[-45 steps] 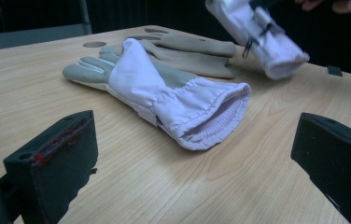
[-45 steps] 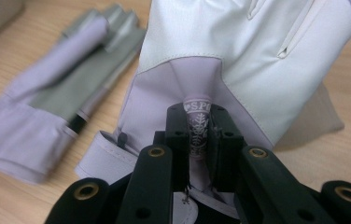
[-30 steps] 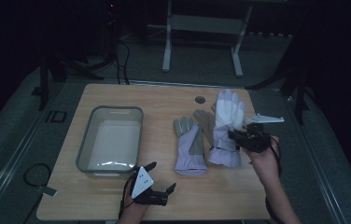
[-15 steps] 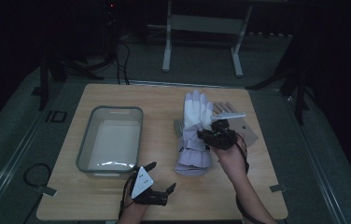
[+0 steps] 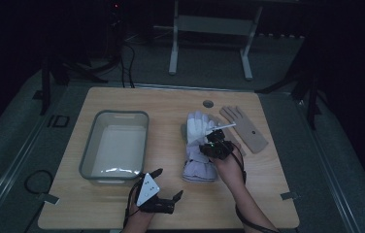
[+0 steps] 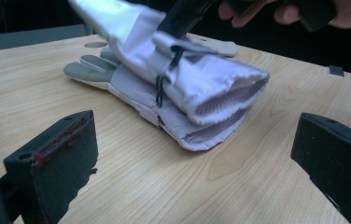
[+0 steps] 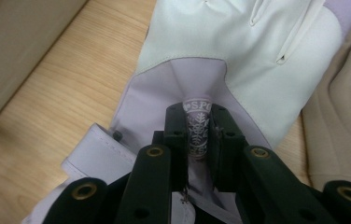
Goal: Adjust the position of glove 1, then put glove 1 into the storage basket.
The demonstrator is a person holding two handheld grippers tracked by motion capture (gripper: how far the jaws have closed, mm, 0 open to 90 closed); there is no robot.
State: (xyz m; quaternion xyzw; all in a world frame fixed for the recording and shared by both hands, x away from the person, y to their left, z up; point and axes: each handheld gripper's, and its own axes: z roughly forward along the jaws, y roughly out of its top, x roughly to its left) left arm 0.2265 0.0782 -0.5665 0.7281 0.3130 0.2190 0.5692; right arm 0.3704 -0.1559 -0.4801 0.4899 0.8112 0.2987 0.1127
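- Open bench along the near edge and far left.
- Grey tub blocking the left half.
- Stacked gloves and tan glove crowding centre-right; narrow bare strip between tub and gloves.

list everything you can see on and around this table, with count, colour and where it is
Table: one, light wood, centre of the high view.
Tub: one, grey, left half of the table.
Gloves: two, white and lilac, stacked mid-table; the top one is pinched in the right claw, the lower lies flat.
Glove shape: one, tan, flat, right of the gloves.
Hole: one, dark, round, near the table's far edge.
Frame: one, grey, on the floor beyond the table.
Left claw: one, black, open, at the near edge.
Right claw: one, black, shut on the top glove's cuff.
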